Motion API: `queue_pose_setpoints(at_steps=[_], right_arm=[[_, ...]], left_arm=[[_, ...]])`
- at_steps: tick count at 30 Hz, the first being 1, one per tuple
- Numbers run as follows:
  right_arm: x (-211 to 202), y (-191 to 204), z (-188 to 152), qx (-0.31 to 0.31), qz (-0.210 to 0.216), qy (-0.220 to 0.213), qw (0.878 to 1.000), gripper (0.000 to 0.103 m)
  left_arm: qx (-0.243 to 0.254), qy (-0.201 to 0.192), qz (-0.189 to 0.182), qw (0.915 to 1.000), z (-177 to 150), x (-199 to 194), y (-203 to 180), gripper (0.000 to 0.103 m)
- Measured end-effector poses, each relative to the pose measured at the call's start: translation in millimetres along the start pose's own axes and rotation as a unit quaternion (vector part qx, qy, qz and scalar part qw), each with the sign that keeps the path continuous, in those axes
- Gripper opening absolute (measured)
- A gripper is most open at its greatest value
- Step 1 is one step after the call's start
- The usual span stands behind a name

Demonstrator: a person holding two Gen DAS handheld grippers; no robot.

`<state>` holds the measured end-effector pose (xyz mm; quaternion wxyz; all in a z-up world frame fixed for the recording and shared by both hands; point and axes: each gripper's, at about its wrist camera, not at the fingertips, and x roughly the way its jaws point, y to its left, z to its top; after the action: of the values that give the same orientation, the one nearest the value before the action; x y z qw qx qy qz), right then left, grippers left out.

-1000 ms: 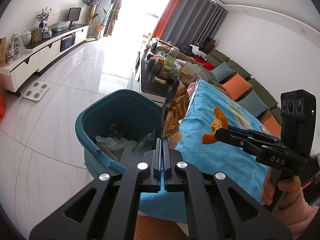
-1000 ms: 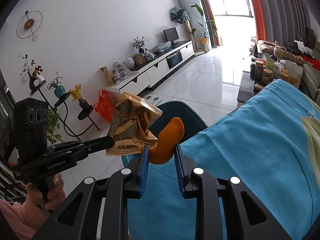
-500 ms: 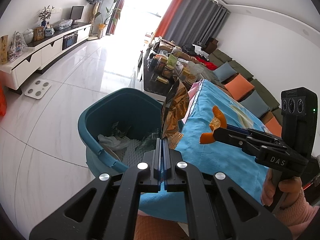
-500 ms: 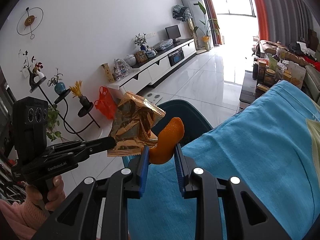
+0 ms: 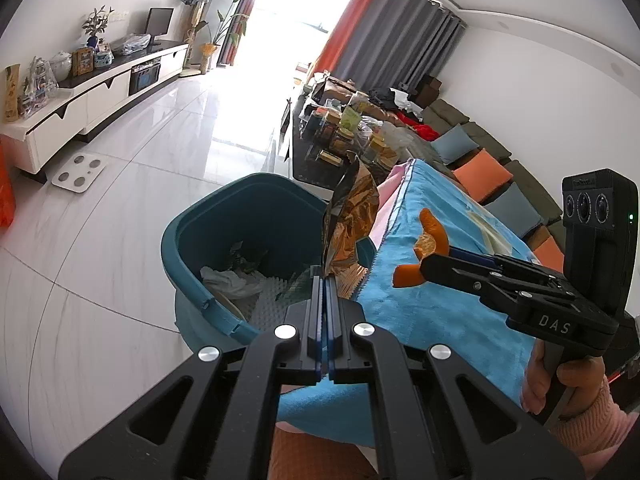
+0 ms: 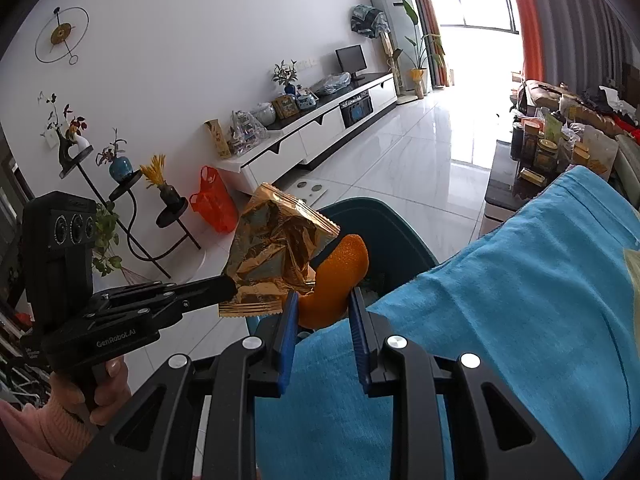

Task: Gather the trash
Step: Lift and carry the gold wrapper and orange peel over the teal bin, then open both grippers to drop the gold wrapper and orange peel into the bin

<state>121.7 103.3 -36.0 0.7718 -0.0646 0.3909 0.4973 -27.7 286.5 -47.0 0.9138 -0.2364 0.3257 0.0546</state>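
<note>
My left gripper [image 5: 324,280] is shut on a crumpled gold foil wrapper [image 5: 352,216], held upright at the near rim of a teal bin [image 5: 192,236]. The wrapper [image 6: 276,256] and the left gripper [image 6: 228,290] also show in the right wrist view. My right gripper [image 6: 324,304] is shut on a piece of orange peel [image 6: 336,276], over the edge of the blue cloth, just short of the bin [image 6: 384,220]. The peel [image 5: 424,248] and right gripper [image 5: 426,266] show in the left wrist view. The bin holds white paper and other scraps [image 5: 236,276].
A table covered in blue cloth [image 5: 440,304] stands right of the bin. A low dark table with jars [image 5: 340,140] lies beyond it, a sofa with cushions [image 5: 480,160] at the right. A white TV cabinet [image 5: 100,92], a scale [image 5: 78,168] and an orange bag [image 6: 212,204] are left.
Both grippers have edged closer to the bin, still holding the wrapper and the peel. The bin sits larger and nearer the centre in the left wrist view.
</note>
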Motion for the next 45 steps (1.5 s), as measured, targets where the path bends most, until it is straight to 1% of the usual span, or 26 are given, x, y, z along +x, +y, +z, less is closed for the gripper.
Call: queue_pose_setpoints(at_steps=[13, 23, 31, 40, 45], right_arm=[[17.4, -8.2, 5.6, 0.015, 0.002, 0.017, 1.0, 0.024], [33.0, -5.3, 8.8, 0.017, -0.002, 0.034, 0.999, 0.024], [43.8, -1.1, 11.4, 0.014, -0.007, 0.045, 0.999, 0.024], [55.4, 2.9, 14.7, 0.014, -0.014, 0.056, 0.998, 0.025], [59.6, 2.7, 14.4, 0.016, -0.017, 0.06, 0.998, 0.028]], left_arm=[[-0.013, 0.009, 0.013, 0.9998, -0.6, 12.4, 5.4, 0.002], [-0.011, 0.011, 0.024, 0.9996, 0.1, 24.9, -0.3, 0.002], [-0.018, 0.017, 0.03, 0.9992, -0.5, 34.4, 4.8, 0.002], [-0.024, 0.026, 0.037, 0.9987, -0.8, 46.6, 11.5, 0.002], [-0.025, 0.029, 0.038, 0.9985, -0.1, 51.3, 11.5, 0.002]])
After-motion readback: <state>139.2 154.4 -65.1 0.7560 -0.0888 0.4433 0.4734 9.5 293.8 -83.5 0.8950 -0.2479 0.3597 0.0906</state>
